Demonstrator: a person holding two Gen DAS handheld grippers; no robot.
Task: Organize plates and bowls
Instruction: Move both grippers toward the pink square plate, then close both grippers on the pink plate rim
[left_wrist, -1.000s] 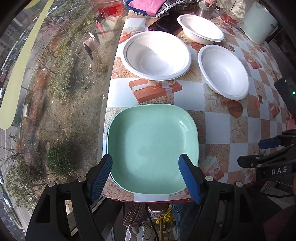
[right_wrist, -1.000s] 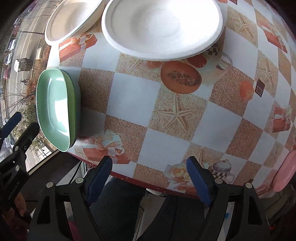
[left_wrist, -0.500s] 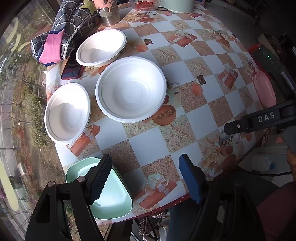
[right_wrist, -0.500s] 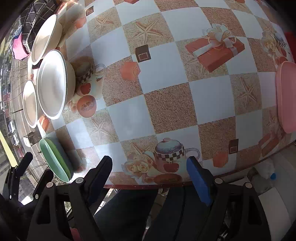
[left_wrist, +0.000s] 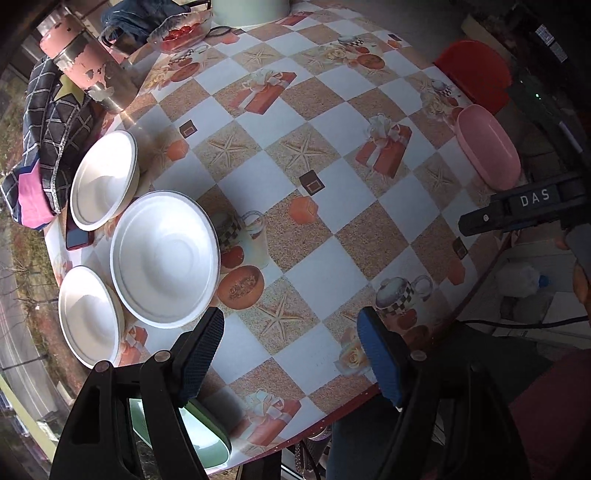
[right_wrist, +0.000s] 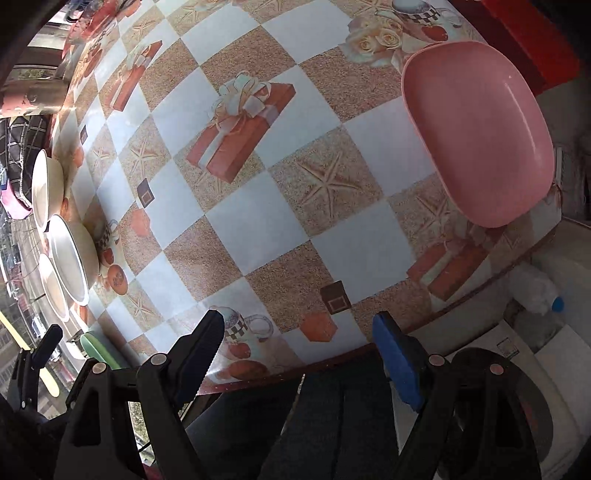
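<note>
Both grippers spread, empty | left gripper (left_wrist: 291, 354), right gripper (right_wrist: 299, 354) above table (right_wrist: 258, 221)

**Covered, cropped, or too small to read**

In the left wrist view, the green plate (left_wrist: 201, 430) at the near table edge lies mostly behind the left gripper (left_wrist: 291, 354); only a strip of rim and inside shows. A red phone (left_wrist: 77, 239) is half hidden under the far white bowl (left_wrist: 103, 181). The red contents of the glass dish (left_wrist: 181, 31) are too small to identify. The right gripper (left_wrist: 524, 210) is cut off by the right edge. In the right wrist view, the white bowls (right_wrist: 70, 254) appear edge-on, squeezed at the left.
</note>
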